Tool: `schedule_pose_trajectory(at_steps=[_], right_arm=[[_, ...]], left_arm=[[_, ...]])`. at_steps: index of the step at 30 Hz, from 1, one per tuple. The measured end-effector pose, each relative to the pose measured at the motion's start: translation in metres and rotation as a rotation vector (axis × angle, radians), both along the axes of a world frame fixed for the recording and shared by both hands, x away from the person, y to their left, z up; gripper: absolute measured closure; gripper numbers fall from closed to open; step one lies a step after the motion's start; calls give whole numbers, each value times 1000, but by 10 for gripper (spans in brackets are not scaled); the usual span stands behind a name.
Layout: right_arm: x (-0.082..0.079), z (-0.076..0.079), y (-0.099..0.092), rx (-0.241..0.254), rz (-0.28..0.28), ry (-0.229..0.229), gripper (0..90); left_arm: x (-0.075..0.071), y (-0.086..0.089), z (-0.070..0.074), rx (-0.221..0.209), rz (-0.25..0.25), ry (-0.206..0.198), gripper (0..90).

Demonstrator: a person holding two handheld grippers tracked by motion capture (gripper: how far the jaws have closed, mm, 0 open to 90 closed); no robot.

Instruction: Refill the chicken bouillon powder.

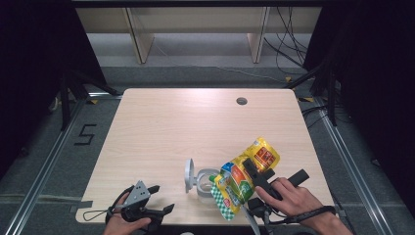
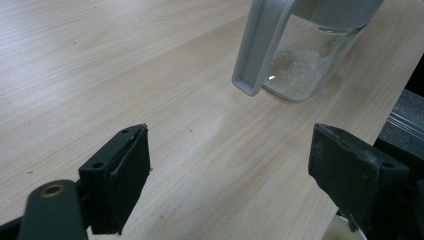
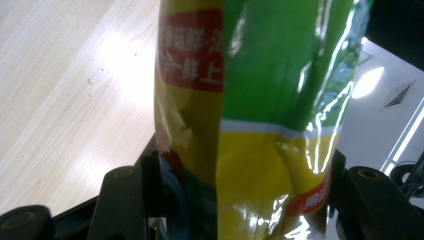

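Here, a glossy yellow-and-green plastic pouch (image 1: 244, 178) is clamped in the right tool (image 1: 254, 177), tilted over a clear lidded jar (image 1: 203, 182) on the pale wooden worktop (image 1: 171, 127); the left tool (image 1: 159, 198) is held apart, empty, near left.

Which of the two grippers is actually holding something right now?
The right gripper, clamped on the yellow-green pouch; the left gripper stands open over bare table.

Both grippers matte black, w/ thick flat rectangular jaws. Left gripper (image 1: 157, 200): grey three-cornered plate on top w/ small holes, thin black cable looping off its rear; brass-coloured rivet at a jaw pivot. Right gripper (image 1: 244, 166): long black handle, round pivot holes. Right hand (image 1: 288, 196): black strap round wrist; no sleeves.
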State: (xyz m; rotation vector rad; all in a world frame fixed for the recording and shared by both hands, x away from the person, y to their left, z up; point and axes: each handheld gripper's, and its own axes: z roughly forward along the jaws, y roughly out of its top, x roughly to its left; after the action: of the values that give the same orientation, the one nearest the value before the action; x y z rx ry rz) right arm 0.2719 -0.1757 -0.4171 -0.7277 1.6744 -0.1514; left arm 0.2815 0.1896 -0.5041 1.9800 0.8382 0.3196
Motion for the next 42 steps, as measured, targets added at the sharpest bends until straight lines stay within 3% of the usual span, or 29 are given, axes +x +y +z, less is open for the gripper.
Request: schedule_pose_trajectory(at_steps=[5, 7, 8, 11, 13, 19, 21, 25, 27, 30, 32, 35, 42], right_arm=[[0, 6, 0, 14, 0, -15, 454], [-1, 6, 0, 10, 0, -16, 454], [-2, 3, 1, -16, 4, -8, 454], [-2, 1, 0, -5, 7, 2, 456], [-1, 0, 0, -9, 0, -4, 457], [0, 3, 0, -9, 6, -13, 459], [0, 2, 0, -20, 11, -14, 459], [0, 3, 0, -19, 11, -15, 459], [0, 2, 0, -18, 11, -11, 459], [0, 4, 0, -30, 14, -19, 460], [0, 4, -1, -25, 15, -19, 459], [-1, 5, -1, -37, 20, -22, 460], [-2, 7, 0, -52, 27, -21, 460]], left_arm=[[0, -1, 0, -4, 3, 0, 166], [0, -2, -1, -17, 16, 18, 166], [0, -1, 0, -7, -1, 2, 166], [0, -1, 0, 4, 1, -2, 166], [0, -2, -1, -21, 19, 14, 166], [1, 0, 0, 18, -6, 1, 166], [0, -2, 0, -4, 0, -1, 166], [0, -1, 0, 4, 3, -1, 166], [-1, -3, -1, -20, 14, 14, 167], [0, -3, -1, -20, 12, 17, 166], [0, -3, -1, -2, 4, -2, 166], [0, -3, -1, -19, 12, 11, 166], [0, -2, -1, -10, 5, 7, 166]])
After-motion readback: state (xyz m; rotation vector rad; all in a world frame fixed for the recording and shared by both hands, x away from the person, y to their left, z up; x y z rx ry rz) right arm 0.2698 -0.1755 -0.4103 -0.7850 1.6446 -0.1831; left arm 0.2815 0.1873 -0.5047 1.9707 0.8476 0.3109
